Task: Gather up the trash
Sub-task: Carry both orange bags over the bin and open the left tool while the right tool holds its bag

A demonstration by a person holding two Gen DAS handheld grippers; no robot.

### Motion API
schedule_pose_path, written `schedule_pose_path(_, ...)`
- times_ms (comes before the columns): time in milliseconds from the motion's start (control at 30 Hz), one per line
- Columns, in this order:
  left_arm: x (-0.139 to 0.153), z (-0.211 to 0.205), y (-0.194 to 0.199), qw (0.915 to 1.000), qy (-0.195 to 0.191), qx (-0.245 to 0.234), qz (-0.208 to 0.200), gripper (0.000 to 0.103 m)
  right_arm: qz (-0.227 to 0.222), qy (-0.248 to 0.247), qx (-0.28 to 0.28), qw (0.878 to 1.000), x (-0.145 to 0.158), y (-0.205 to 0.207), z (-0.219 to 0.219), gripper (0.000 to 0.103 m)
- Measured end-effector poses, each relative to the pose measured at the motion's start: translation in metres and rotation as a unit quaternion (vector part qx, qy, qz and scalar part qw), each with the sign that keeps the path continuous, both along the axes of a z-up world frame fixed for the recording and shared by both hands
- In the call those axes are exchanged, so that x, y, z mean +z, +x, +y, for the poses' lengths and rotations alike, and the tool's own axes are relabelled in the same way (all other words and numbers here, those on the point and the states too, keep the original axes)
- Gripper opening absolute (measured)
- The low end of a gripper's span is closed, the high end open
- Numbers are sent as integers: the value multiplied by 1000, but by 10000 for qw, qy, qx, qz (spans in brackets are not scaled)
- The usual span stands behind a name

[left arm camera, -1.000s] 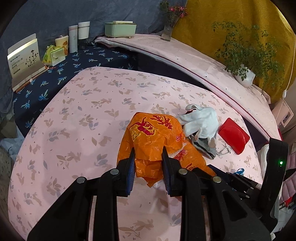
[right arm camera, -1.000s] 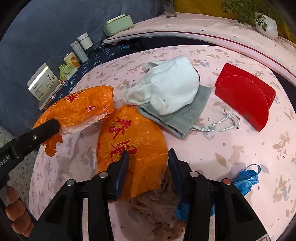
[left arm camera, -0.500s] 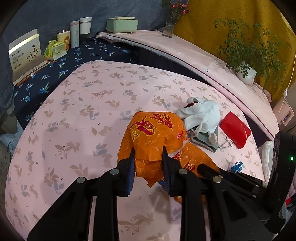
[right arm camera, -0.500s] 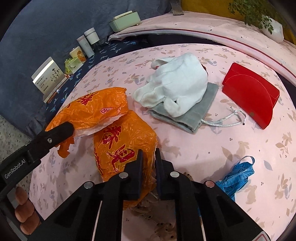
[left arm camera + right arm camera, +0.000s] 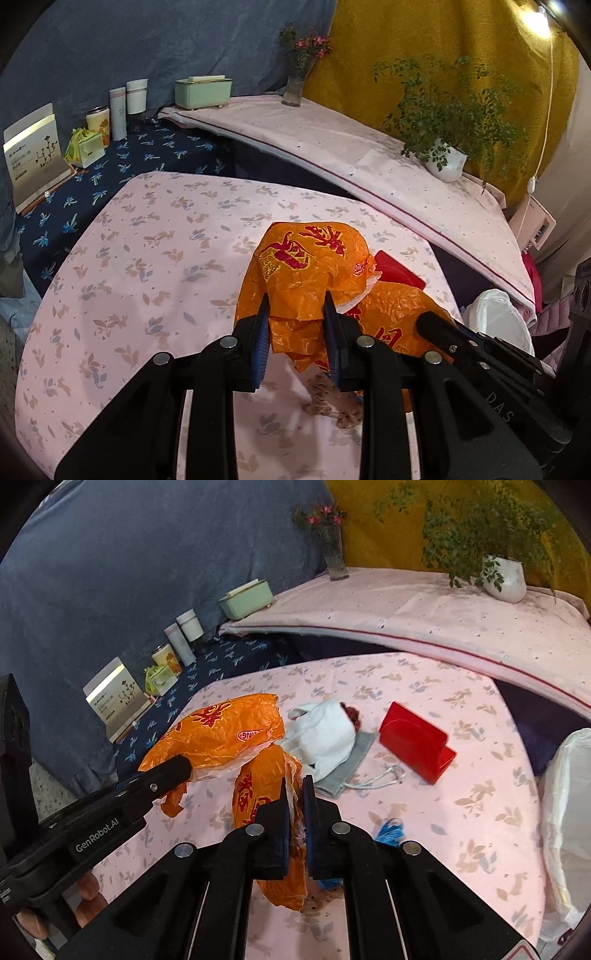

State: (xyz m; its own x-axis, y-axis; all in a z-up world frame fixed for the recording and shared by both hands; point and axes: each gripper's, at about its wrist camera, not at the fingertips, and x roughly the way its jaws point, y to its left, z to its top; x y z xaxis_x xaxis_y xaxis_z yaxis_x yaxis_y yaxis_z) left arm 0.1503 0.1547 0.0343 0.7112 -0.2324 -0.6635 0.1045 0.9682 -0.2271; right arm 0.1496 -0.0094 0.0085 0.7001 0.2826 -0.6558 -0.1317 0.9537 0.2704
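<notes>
Holding one crinkled orange plastic bag with red print [image 5: 314, 266] in my left tongs [image 5: 295, 325], I see both blue pads pressing on its lower folds, so these tongs are pinching the plastic, with some width between them. The bag is lifted above the pink tablecloth with leaf pattern [image 5: 140, 258]. My right tongs [image 5: 294, 805] are pressed nearly together on the top edge of a second orange plastic bag [image 5: 258, 794], which hangs down from them, and its lower part is hidden behind the tongs. In the right view, the first bag [image 5: 221, 727] is up and to the left, touching the second one. On the cloth behind lie a white soft cloth bundle [image 5: 325, 734] on a grey drawstring pouch [image 5: 354, 760], and near them a red folded stand [image 5: 413, 742]. A blue crumpled piece [image 5: 391, 830] lies just beside my right tongs. At the right edge stands a white plastic sack [image 5: 565, 812].
</notes>
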Motion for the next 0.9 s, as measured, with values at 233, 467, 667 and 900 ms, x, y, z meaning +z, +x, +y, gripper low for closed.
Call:
schedule_pose_path(233, 24, -58, -13, 9988, -26, -442, -229, 25, -270, 80, -641, 9975, 24, -33, -70, 7)
schedule_pose_path(467, 33, -123, -29, 9947, 99, -965, -326, 25, -400, 238, -1354, 9897, 30, -70, -145, 7)
schedule_pose_path(667, 31, -183, -39, 9883, 193, -1483, -307, 25, -466, 298, -1966, 9789, 32, -101, -204, 7)
schedule_pose_path(900, 20, -249, -50, 9770, 310, -2098, -226, 25, -453, 340, -2608, 9637, 24, -132, -266, 7)
